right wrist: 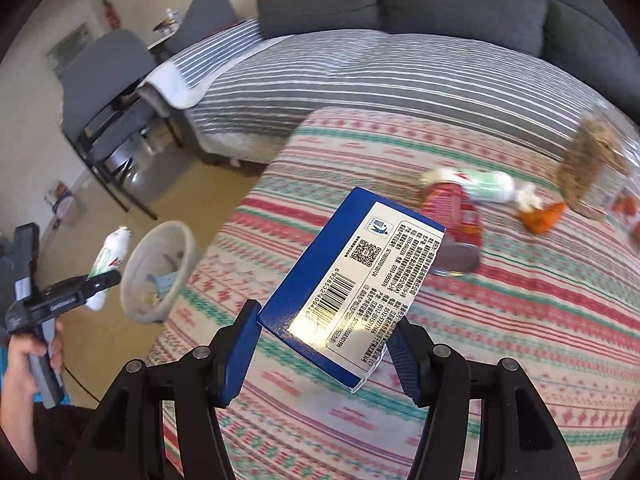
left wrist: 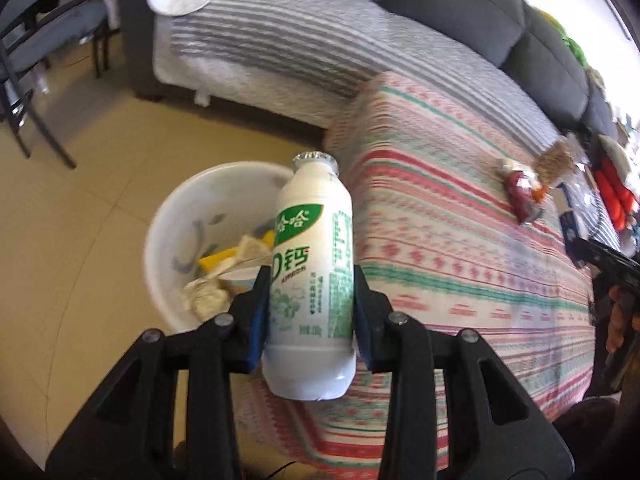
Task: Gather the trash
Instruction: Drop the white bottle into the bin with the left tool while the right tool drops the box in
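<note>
Left claw [left wrist: 310, 312] is clamped on a white plastic drink bottle with green label [left wrist: 310, 264], held above the white round plastic basin [left wrist: 168, 216] of scraps on the floor; right claw [right wrist: 324, 356] is clamped on a blue cardboard box with barcode [right wrist: 348, 288] over the striped patterned cloth counter [right wrist: 500, 340], near a red wrapper [right wrist: 456, 212]

Grey sofa [right wrist: 440, 4] with striped throw [left wrist: 304, 52], beige tiled floor [left wrist: 80, 216], dark chairs [right wrist: 108, 92].
</note>
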`<state>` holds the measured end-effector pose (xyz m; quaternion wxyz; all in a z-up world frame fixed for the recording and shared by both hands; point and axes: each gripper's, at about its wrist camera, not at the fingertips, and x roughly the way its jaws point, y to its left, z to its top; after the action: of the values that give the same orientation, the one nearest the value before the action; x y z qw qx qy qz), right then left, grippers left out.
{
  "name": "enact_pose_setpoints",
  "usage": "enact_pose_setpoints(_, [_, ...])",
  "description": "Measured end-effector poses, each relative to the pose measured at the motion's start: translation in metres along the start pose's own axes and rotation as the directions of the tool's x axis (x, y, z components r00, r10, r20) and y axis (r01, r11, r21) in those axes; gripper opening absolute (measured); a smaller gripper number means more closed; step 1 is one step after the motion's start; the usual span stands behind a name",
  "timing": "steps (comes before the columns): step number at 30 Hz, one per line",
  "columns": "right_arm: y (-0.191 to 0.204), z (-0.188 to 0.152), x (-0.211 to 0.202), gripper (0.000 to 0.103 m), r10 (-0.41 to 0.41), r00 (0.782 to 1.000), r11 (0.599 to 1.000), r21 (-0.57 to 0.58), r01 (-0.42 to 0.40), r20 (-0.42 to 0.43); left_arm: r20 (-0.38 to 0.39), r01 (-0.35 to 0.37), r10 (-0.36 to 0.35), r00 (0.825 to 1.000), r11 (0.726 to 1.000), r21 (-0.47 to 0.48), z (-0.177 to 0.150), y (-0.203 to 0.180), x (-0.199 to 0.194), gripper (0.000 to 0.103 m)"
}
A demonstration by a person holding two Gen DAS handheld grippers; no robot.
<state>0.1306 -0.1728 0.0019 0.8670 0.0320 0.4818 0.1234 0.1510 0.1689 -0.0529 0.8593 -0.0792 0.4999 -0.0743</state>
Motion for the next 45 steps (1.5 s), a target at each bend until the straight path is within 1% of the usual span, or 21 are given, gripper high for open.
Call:
enact_pose_setpoints(5, [0.028,0.006,0.016,0.062,0.043,0.999,0.999,-0.031,-0.043,-0.014,-0.038,-0.050,0.048,0.998,0.997,-0.053,0.000,0.022,0.018,0.039])
enact_pose_setpoints(8, [0.043,0.010,0.025,0.062,0.078,0.997,0.996,-0.049,-0.079,-0.016,-0.043,-0.082,0.079,0.996,0.993,-0.080,0.002,0.032,0.027,0.040])
enact_pose_setpoints(9, [0.049,0.011,0.028,0.062,0.088,0.996,0.994,-0.061,-0.089,-0.018,-0.042,-0.092,0.088,0.995,0.992,-0.092,0.002,0.035,0.028,0.048])
enact_pose_setpoints(10, [0.055,0.012,0.031,0.062,0.094,0.995,0.993,-0.075,-0.095,-0.020,-0.031,-0.107,0.104,0.994,0.989,-0.104,0.002,0.038,0.027,0.066])
enact_pose_setpoints(12, [0.070,0.013,0.037,0.062,0.102,0.994,0.989,-0.105,-0.104,-0.025,-0.007,-0.158,0.159,0.987,0.981,-0.109,0.003,0.041,0.023,0.084])
enact_pose_setpoints(13, [0.075,0.014,0.040,0.062,0.107,0.994,0.988,-0.114,-0.109,-0.027,0.004,-0.178,0.179,0.984,0.979,-0.098,0.003,0.042,0.021,0.084])
enact_pose_setpoints(15, [0.090,0.015,0.047,0.062,0.127,0.991,0.982,-0.134,-0.130,-0.035,0.000,-0.202,0.203,0.979,0.976,-0.078,0.003,0.046,0.017,0.085])
enact_pose_setpoints(17, [0.102,0.016,0.054,0.062,0.143,0.989,0.977,-0.154,-0.149,-0.045,-0.010,-0.230,0.230,0.973,0.971,-0.065,0.001,0.053,0.012,0.087])
enact_pose_setpoints(21, [0.134,0.015,0.074,0.062,0.170,0.983,0.964,-0.193,-0.182,-0.075,-0.002,-0.271,0.272,0.962,0.961,-0.059,-0.005,0.074,-0.004,0.095])
enact_pose_setpoints(24, [0.156,0.015,0.093,0.062,0.187,0.977,0.957,-0.204,-0.205,-0.101,0.007,-0.295,0.296,0.955,0.954,-0.051,-0.011,0.087,-0.013,0.096])
enact_pose_setpoints(28, [0.185,0.016,0.116,0.062,0.205,0.970,0.950,-0.213,-0.229,-0.126,-0.003,-0.305,0.306,0.952,0.951,-0.047,-0.021,0.104,-0.019,0.096])
enact_pose_setpoints(33, [0.207,0.015,0.140,0.062,0.205,0.968,0.947,-0.219,-0.233,-0.144,-0.003,-0.304,0.304,0.953,0.951,-0.062,-0.035,0.125,-0.030,0.096])
enact_pose_setpoints(40, [0.226,0.016,0.158,0.062,0.202,0.968,0.950,-0.213,-0.230,-0.146,0.008,-0.300,0.302,0.953,0.948,-0.102,-0.043,0.145,-0.043,0.096])
enact_pose_setpoints(45, [0.230,0.020,0.160,0.063,0.222,0.967,0.951,-0.189,-0.243,-0.125,0.017,-0.288,0.292,0.956,0.950,-0.118,-0.040,0.145,-0.044,0.096])
